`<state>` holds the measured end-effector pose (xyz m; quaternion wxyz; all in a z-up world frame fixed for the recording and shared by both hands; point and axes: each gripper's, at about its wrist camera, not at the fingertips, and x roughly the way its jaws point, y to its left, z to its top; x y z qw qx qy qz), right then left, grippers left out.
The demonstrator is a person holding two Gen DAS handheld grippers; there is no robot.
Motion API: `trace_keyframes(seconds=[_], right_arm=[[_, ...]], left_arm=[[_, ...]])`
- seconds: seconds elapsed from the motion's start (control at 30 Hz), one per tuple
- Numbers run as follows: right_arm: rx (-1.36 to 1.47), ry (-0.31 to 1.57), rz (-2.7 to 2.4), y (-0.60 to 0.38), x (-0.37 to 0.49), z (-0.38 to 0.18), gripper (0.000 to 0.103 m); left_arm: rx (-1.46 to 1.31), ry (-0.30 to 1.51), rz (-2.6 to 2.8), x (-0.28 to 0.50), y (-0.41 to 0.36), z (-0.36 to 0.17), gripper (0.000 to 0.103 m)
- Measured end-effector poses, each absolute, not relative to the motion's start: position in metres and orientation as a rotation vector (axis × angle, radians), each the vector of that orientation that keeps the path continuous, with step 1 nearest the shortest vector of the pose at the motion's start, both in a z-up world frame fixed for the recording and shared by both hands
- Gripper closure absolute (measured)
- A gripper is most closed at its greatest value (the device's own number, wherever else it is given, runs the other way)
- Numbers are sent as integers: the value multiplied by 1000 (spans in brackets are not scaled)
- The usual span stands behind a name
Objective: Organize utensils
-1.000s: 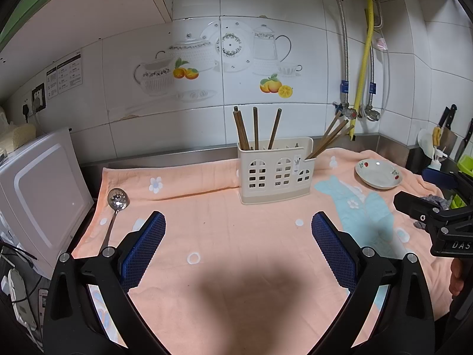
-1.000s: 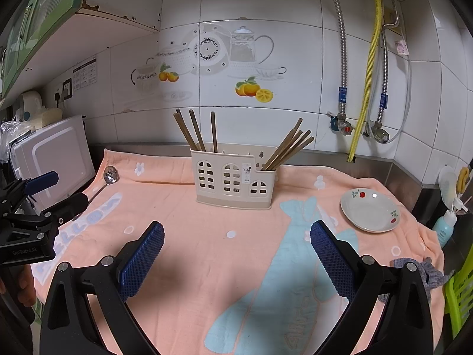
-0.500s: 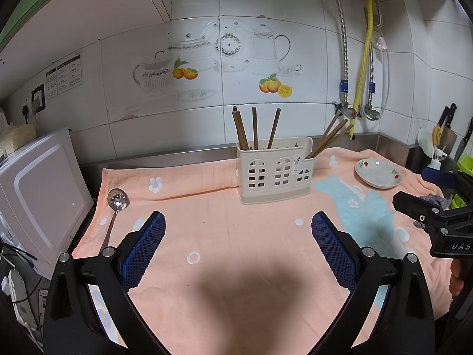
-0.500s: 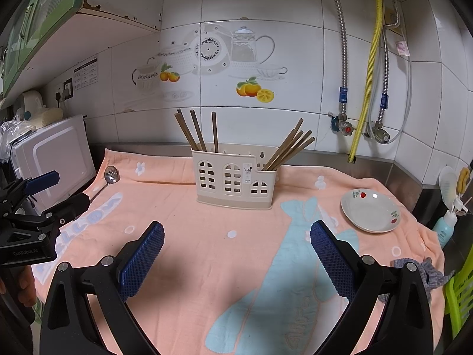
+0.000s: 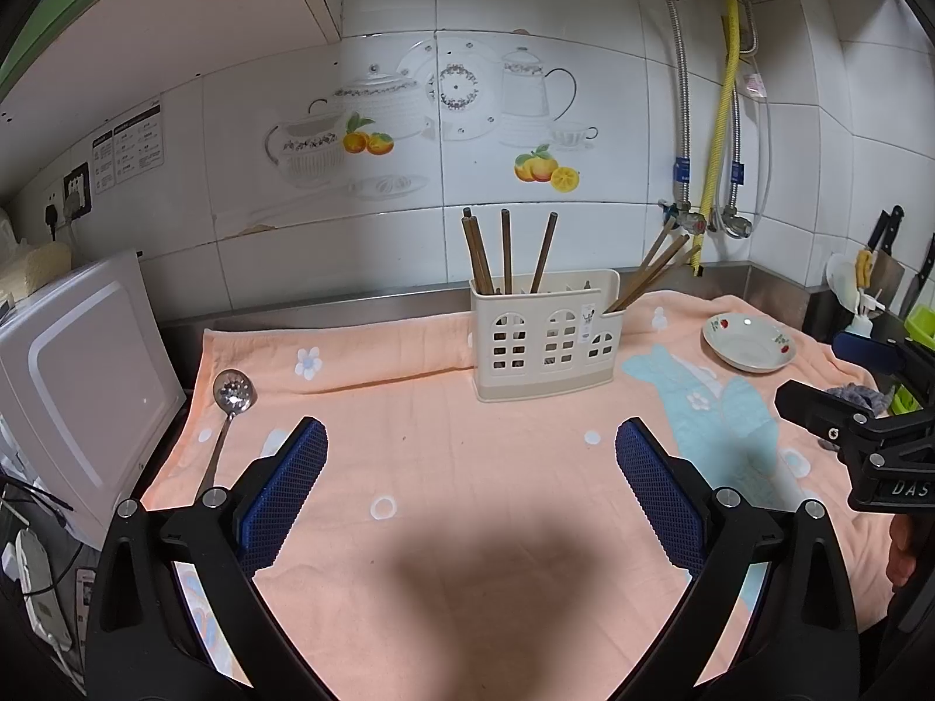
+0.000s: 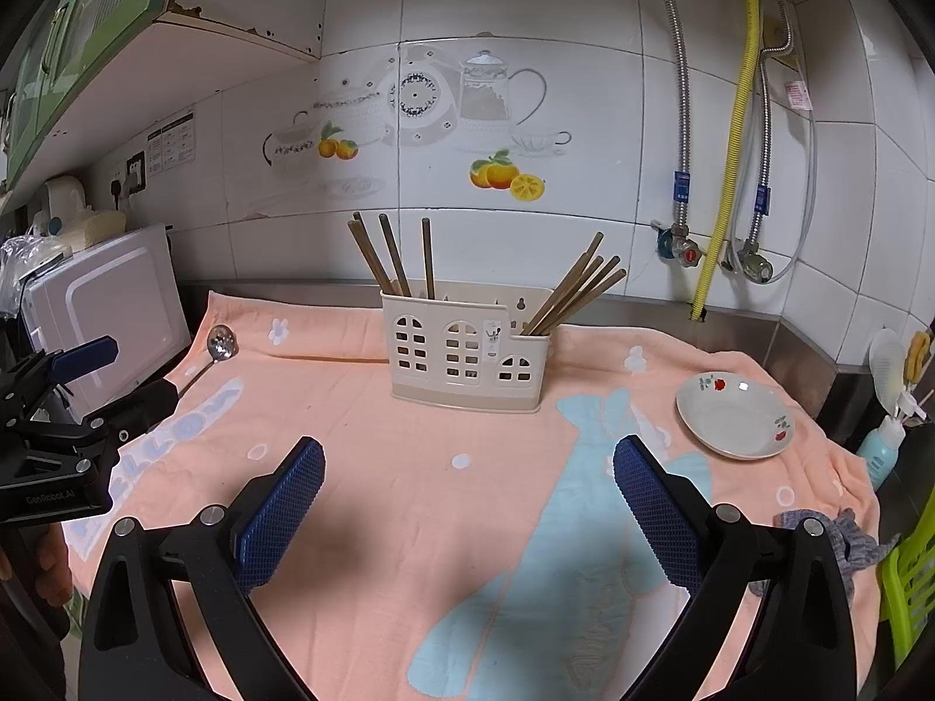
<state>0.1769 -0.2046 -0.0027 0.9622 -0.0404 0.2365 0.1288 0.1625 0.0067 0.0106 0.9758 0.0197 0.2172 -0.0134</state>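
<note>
A cream plastic utensil caddy (image 5: pixel 543 339) stands at the back middle of a peach towel (image 5: pixel 444 467); it also shows in the right wrist view (image 6: pixel 467 350). Brown chopsticks (image 5: pixel 502 251) stand in its left compartment and more chopsticks (image 5: pixel 654 274) lean out of its right one. A metal slotted spoon (image 5: pixel 231 403) lies at the towel's left edge, also seen in the right wrist view (image 6: pixel 213 350). My left gripper (image 5: pixel 467 467) is open and empty above the towel's front. My right gripper (image 6: pixel 467 473) is open and empty, to the right of the left one.
A small white plate (image 5: pixel 748 342) with red flowers lies at the right, also in the right wrist view (image 6: pixel 733 420). A white appliance (image 5: pixel 76 374) stands at the left edge. A grey cloth (image 6: pixel 835 531) lies at the front right. Pipes (image 6: pixel 724 134) run down the tiled wall.
</note>
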Motion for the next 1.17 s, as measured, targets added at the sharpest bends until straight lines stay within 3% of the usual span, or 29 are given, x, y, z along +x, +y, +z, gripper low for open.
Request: trace_keyframes(seconds=[1.17], right_arm=[[-78, 502, 269, -207, 180, -12, 7]], left_arm=[[21, 441, -28, 160, 9, 7, 5]])
